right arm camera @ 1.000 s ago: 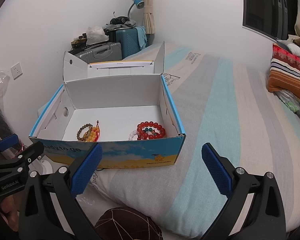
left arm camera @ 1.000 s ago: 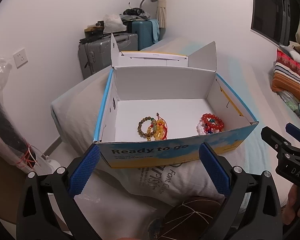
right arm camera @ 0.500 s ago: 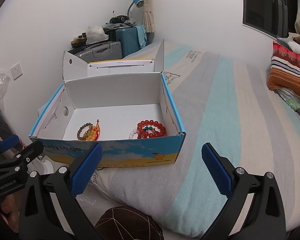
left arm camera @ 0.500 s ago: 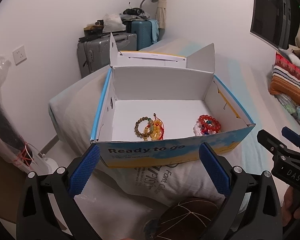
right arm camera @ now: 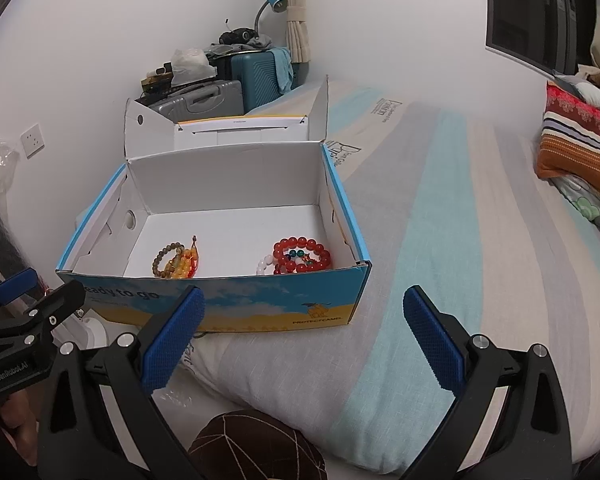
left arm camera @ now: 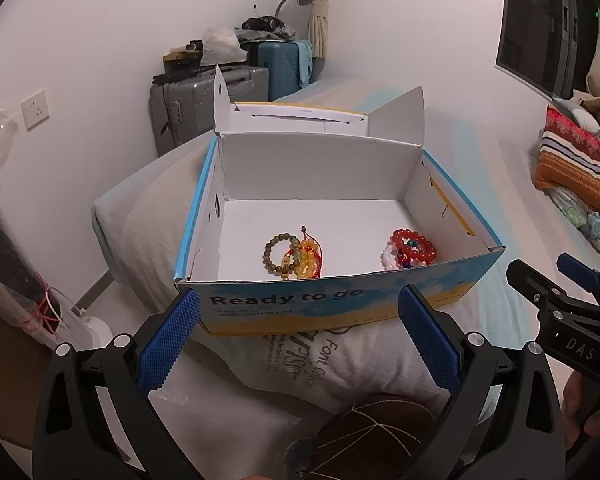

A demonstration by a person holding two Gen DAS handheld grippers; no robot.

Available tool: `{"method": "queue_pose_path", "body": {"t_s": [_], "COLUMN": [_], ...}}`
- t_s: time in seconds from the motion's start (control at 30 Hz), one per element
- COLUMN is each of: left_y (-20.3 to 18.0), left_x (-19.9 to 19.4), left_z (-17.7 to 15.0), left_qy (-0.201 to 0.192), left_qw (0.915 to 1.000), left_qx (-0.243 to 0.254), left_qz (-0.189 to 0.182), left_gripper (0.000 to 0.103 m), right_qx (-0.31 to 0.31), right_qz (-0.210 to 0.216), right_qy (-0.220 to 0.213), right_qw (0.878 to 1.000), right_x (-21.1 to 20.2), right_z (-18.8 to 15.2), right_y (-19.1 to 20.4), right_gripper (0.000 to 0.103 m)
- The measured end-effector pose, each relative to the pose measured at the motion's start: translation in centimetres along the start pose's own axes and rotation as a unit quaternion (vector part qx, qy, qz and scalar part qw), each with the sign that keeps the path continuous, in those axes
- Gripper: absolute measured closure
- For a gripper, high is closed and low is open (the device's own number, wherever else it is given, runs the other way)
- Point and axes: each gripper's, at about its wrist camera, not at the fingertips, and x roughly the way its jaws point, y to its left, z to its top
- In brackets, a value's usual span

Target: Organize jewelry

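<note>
Since a second ago, almost no change: box (left arm camera: pixel 332 304) a little lower in left view, bracelets unmoved. Left tongs (left arm camera: pixel 298 340) wide open, holding nothing, hovering before the box front; right tongs (right arm camera: pixel 304 334) also wide open and empty, near the right front corner. Red bracelet (right arm camera: pixel 302 255) over white beads (right arm camera: pixel 265 265) at right of box floor; brown beads (left arm camera: pixel 278 252) touching yellow beads (left arm camera: pixel 306 258) at left. Box resting on striped bed (right arm camera: pixel 440 240), lid flaps upright; suitcases (left arm camera: pixel 208 100) in corner by white wall
</note>
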Motion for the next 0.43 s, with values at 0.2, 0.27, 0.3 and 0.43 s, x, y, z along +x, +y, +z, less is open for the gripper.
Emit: {"method": "queue_pose_path", "body": {"t_s": [0.2, 0.27, 0.3, 0.43], "left_y": [-0.25, -0.26, -0.23, -0.11], "left_x": [0.08, 0.15, 0.13, 0.19], "left_z": [-0.03, -0.03, -0.04, -0.07], "left_qy": [0.002, 0.005, 0.005, 0.008], "left_qw": [1.0, 1.0, 1.0, 1.0], "left_qx": [0.004, 0.001, 0.0, -0.002], "left_qz": [0.0, 0.002, 0.001, 0.0], "left_gripper": [0.006, 0.006, 0.006, 0.006], "right_qx": [0.0, 0.0, 0.0, 0.001], "right_qz": [0.001, 0.0, 0.001, 0.0], "right_qy": [0.001, 0.0, 0.001, 0.002], "right_qw": [1.0, 1.0, 1.0, 1.0], "right_x": [-0.01, -0.01, -0.01, -0.05], "right_z": [-0.01, -0.01, -0.04, -0.06], "right_y": [-0.04, -0.03, -0.04, -0.07], "right_gripper": [0.008, 0.008, 0.008, 0.008]}}
